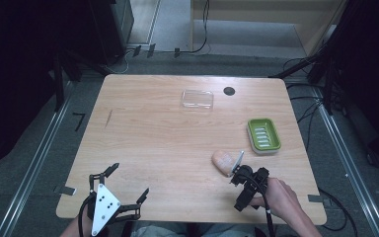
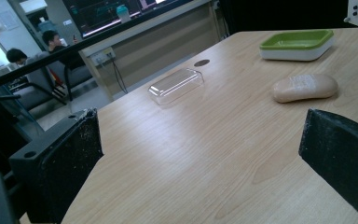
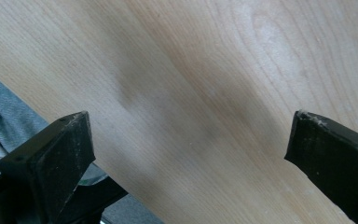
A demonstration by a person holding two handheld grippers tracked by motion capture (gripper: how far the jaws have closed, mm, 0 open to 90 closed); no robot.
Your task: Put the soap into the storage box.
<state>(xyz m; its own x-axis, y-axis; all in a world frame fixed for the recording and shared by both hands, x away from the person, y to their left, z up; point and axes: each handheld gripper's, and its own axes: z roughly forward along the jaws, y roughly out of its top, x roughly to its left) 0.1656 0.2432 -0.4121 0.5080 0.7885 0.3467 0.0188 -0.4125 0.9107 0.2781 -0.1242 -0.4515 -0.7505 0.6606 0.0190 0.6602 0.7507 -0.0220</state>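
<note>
A beige soap bar [image 1: 222, 162] lies on the wooden table [image 1: 158, 143], right of centre. Behind it to the right sits a green soap dish [image 1: 263, 134] with a white base. A clear plastic lid [image 1: 197, 98] rests near the far edge. My right gripper [image 1: 237, 192] is just in front of the soap, rolled on its side in a hand [image 1: 279, 197], with its jaws wide apart over bare wood [image 3: 191, 93]. My left gripper [image 1: 127, 182] hovers open at the near left corner. From the left gripper view, the soap [image 2: 305, 87], dish [image 2: 296, 44] and lid [image 2: 175, 85] lie ahead.
A small black round hole [image 1: 229, 91] sits beside the lid at the back. The table's front edge runs just below both grippers, and grey cloth [image 3: 9, 116] shows past it. Dark stands and cables surround the table on the floor.
</note>
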